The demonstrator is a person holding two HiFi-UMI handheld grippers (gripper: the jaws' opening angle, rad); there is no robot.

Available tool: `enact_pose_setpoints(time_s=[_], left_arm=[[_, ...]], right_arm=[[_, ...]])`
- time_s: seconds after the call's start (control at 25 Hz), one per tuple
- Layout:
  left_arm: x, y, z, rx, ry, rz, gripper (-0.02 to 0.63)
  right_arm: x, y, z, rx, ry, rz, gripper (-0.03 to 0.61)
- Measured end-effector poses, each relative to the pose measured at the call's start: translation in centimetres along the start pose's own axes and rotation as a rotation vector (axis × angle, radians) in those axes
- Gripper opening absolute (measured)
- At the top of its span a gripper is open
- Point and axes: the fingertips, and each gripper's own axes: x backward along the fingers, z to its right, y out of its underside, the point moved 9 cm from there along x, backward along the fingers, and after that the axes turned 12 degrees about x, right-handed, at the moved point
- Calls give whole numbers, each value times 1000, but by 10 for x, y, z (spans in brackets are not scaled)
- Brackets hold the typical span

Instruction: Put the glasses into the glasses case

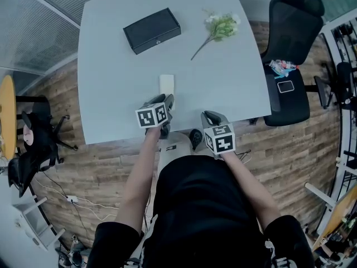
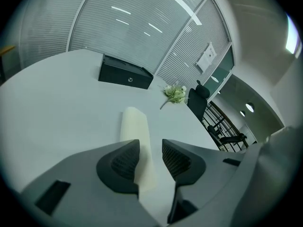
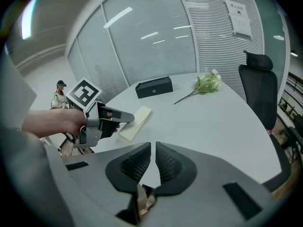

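The black glasses case [image 1: 152, 30] lay shut at the far side of the white table [image 1: 111, 99], with a sprig of flowers [image 1: 220, 27] off to its right. No glasses could be made out in any view. A flat cream piece [image 1: 166, 84], either a cloth or a soft pouch, lay well nearer the person than the case. The left gripper [image 2: 150, 145] hovered on the near side of that piece, farther again from the case, its jaws apart and lined up over the piece's near end without pressing on it. The right gripper [image 3: 153, 148], nearest the table edge and farthest from the case, had its jaws drawn to a thin slit with nothing between them. The case looked stiff, boxy and smooth, so it would likely slide under a push. The lid's front edge by the small clasp seemed the place to lift, with the other tool steadying the body. The cream piece looked light and limp, best pinched at a short end.
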Motion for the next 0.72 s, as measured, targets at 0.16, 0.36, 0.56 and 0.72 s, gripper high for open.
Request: enact_pose_setpoints(time_s=[0.16, 0.36, 0.56, 0.72], left_arm=[[9, 15, 9, 11, 5, 25, 160], [30, 37, 25, 3, 26, 59, 153], [57, 52, 47, -49, 37, 88, 135], [82, 64, 58, -66, 48, 101, 105]], right_arm=[[10, 5, 5, 23, -2, 17, 46], [23, 3, 6, 24, 12, 72, 40], [40, -6, 8, 29, 47, 174, 28], [53, -16, 10, -5, 81, 245, 18]])
